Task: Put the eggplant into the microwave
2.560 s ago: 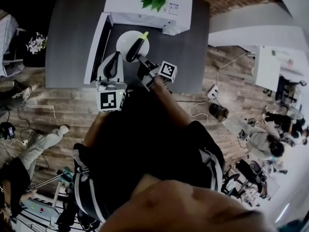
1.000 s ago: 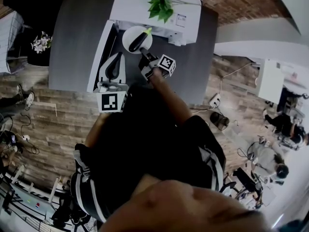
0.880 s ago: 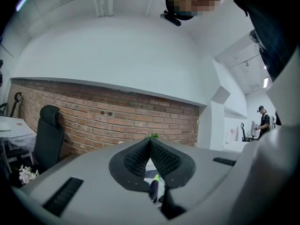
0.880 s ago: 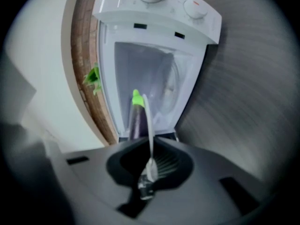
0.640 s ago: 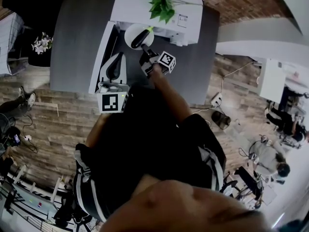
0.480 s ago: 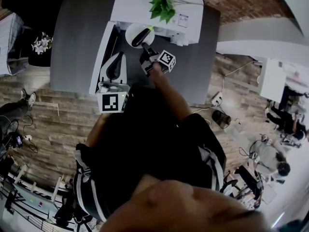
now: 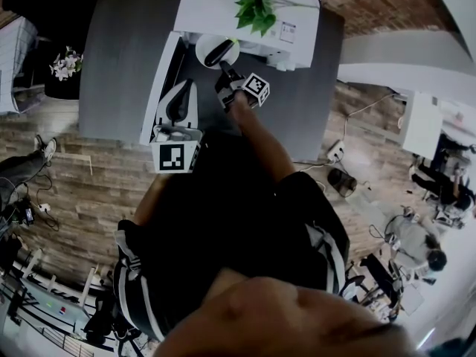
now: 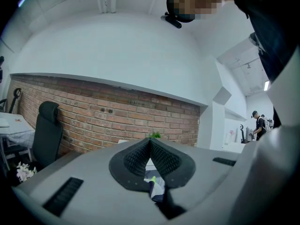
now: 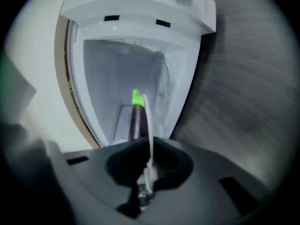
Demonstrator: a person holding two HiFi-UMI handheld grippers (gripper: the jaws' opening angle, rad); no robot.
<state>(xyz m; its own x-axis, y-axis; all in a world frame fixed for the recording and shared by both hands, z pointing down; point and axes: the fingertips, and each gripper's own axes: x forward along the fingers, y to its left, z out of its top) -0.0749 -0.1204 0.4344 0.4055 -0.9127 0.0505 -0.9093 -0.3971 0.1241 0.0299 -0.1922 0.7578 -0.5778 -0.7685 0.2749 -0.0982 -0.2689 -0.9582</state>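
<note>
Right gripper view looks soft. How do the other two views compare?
Right gripper view: smeared, table grain streaked, eggplant readable; left gripper view: sharp, brick wall bowed by fisheye; head view: fisheye too, near foreground out of focus.

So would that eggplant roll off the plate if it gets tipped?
It might. The eggplant is long, rounded and smooth-looking, and it lies loose on the plate. The right gripper pinches only the plate's rim, so a tilt could probably send it sliding. It keeps its straight shape, so it is likely firm, not floppy.
</note>
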